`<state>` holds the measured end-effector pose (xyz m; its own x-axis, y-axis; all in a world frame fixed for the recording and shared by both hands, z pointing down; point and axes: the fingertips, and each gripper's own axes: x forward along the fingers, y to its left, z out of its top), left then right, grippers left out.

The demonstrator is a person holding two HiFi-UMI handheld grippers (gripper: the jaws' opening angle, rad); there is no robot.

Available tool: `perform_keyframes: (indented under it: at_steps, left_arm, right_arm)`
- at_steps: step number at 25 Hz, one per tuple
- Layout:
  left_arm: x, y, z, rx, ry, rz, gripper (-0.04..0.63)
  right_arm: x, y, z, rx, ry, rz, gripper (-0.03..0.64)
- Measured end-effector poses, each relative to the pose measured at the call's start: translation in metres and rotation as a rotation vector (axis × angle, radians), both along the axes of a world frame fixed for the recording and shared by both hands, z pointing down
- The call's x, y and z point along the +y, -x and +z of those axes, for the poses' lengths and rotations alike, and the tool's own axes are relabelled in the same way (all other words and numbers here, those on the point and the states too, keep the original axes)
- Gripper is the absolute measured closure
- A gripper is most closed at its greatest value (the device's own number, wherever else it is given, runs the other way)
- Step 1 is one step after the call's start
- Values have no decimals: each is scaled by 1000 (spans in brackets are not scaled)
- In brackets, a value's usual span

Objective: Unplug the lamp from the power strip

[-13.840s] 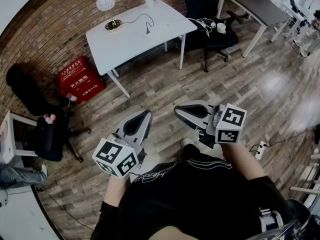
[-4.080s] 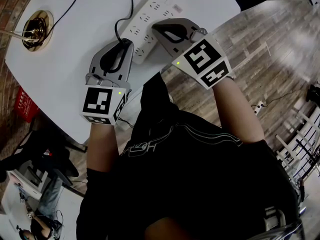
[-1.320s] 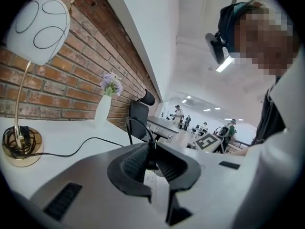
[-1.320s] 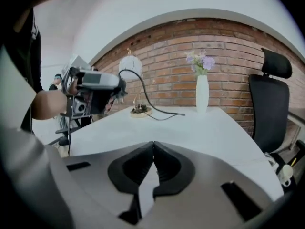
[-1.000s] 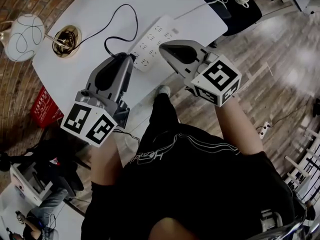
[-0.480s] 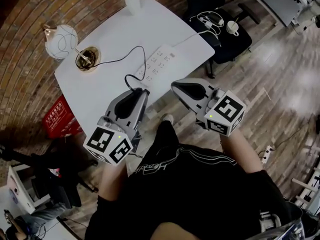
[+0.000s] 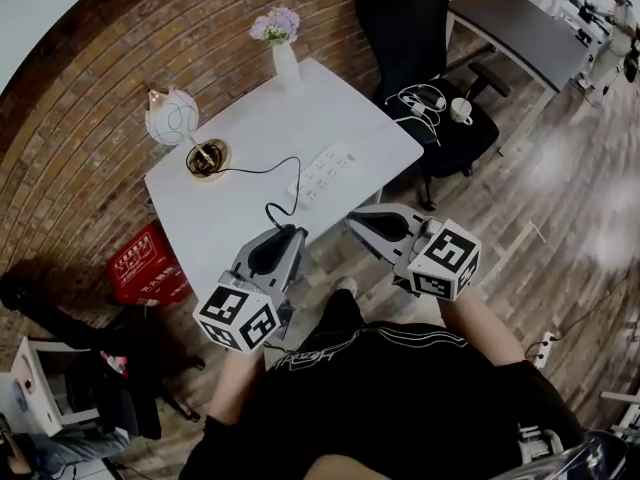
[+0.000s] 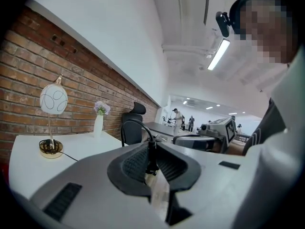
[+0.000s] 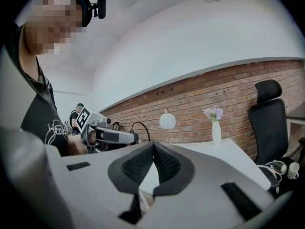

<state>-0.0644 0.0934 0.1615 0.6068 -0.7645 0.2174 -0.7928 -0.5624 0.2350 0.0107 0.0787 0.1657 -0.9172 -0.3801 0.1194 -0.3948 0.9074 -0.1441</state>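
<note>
A white power strip (image 7: 325,173) lies on the white table (image 7: 250,128), its sockets bare as far as I can see. The lamp (image 7: 170,116), a white globe on a brass base, stands at the table's left. Its black cord (image 7: 285,200) runs across the table and off the near edge to my left gripper (image 7: 284,234), which is shut on the black plug (image 8: 151,162), lifted clear of the strip. To the right my right gripper (image 7: 353,220) hangs shut and empty, off the table's near edge. The cord arcs up above the left jaws (image 8: 136,127).
A white vase of flowers (image 7: 283,46) stands at the table's far edge against the brick wall. A black office chair (image 7: 420,28) with cables and a cup on its seat is to the right, a grey desk (image 7: 510,23) beyond. A red box (image 7: 145,265) sits on the floor at left.
Both grippers have drawn back from the table toward the person. The left one has carried the plug and cord away from the power strip. The head view takes in more of the room.
</note>
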Motion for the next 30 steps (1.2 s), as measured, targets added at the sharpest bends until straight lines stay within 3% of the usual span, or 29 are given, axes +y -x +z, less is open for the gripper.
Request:
perform_keyframes:
  at_steps: [7,15,19,30]
  left_arm:
    - [17,-2,-3,-17,-17,-3,549]
    - [25,-4,-2,-23,-18,1,549]
    - [28,-3,-3,-22,-25,-4,549]
    - [30,2,-2,-19,-28,-12,549]
  right_arm:
    - [15,-2,-8,-48,26,-15,620]
    - [31,6,-10,-42,-8,-69,621]
    - [30,5,-5,1,-19,-54,621]
    - [30,8,-5,-6,-6,-50,621]
